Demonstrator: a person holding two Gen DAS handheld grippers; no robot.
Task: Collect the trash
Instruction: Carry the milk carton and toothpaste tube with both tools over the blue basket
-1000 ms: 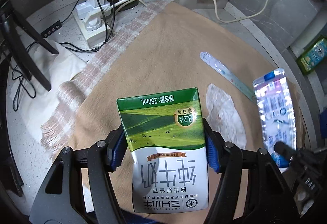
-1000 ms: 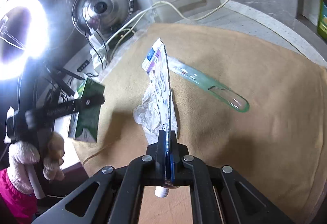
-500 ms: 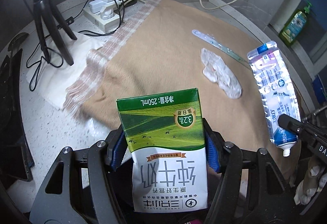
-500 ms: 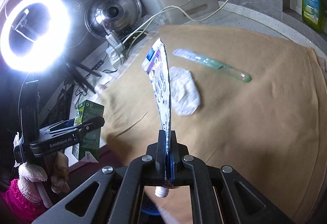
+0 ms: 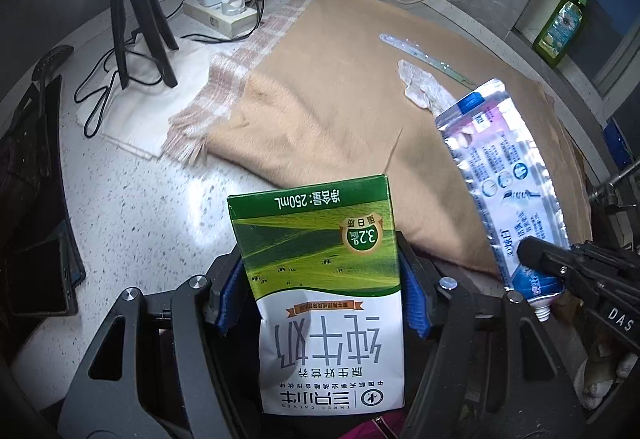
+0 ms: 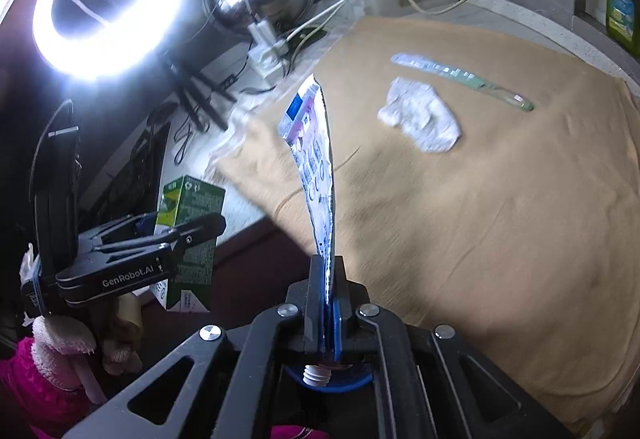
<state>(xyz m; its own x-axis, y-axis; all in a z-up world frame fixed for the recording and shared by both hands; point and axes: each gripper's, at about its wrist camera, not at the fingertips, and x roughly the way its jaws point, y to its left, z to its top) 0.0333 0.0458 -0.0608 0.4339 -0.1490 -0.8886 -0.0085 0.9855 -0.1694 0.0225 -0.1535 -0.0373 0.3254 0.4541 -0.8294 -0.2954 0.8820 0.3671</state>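
Your left gripper [image 5: 320,299] squeezes the green and white milk carton [image 5: 320,279] between its blue pads, and you have pulled it back past the edge of the tan blanket [image 5: 352,103]; it now hangs over the speckled counter [image 5: 132,199]. It reads "250mL" and "3.2". Your right gripper [image 6: 326,303] is pinched tight on the flat toothpaste tube [image 6: 316,159] near its cap end, also drawn back. Farther off, the crumpled tissue [image 6: 420,115] and clear green strip [image 6: 460,79] lie on the blanket. The left tool says "GenRobot.AI"
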